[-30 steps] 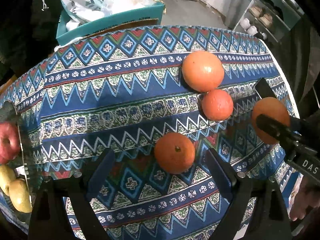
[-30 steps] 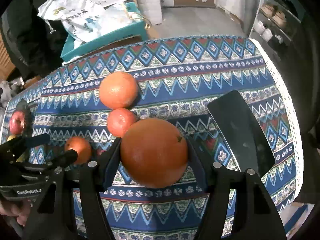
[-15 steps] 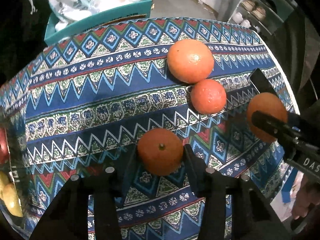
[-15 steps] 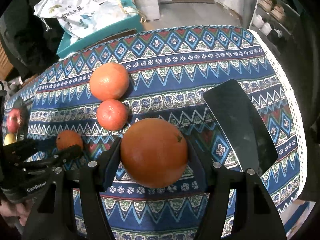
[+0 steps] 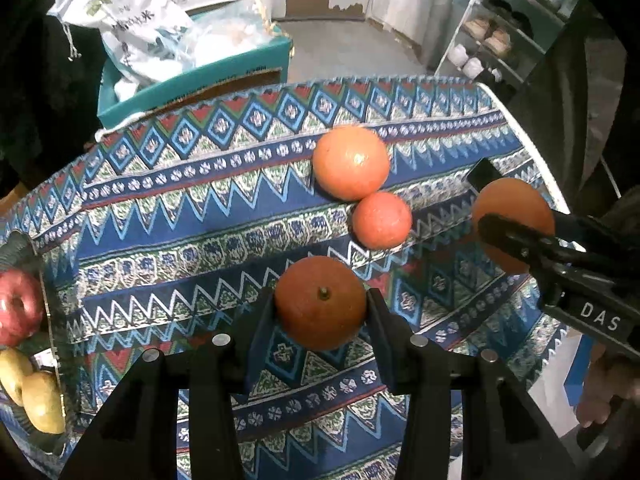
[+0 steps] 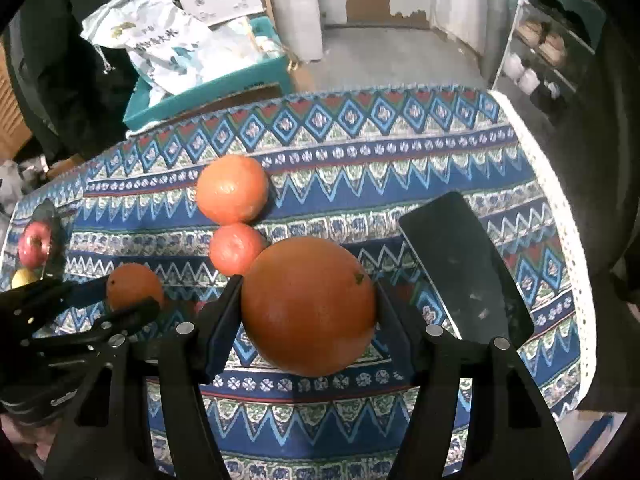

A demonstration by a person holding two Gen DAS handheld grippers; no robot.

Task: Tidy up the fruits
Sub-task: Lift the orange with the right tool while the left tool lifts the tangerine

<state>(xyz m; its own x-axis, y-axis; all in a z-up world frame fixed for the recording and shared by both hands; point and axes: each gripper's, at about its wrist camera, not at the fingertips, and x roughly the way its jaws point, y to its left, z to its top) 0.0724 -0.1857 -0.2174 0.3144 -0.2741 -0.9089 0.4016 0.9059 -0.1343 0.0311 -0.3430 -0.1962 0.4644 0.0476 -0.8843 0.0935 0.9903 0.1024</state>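
Orange fruit fills both my tongs: my left gripper [image 5: 320, 310] pinches a small stemmed orange [image 5: 320, 308] between closed fingers, my right gripper [image 6: 308, 308] clamps a large orange [image 6: 308, 306]. On the patterned tablecloth [image 5: 180, 216], two more oranges [image 5: 351, 163] touch at one o'clock; apples [image 5: 18, 306] sit at nine.

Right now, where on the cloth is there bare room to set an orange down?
Bare cloth lies between the tray and the two loose oranges; also the far strip behind them. It is crowded around those oranges, both grippers and the dark slab.
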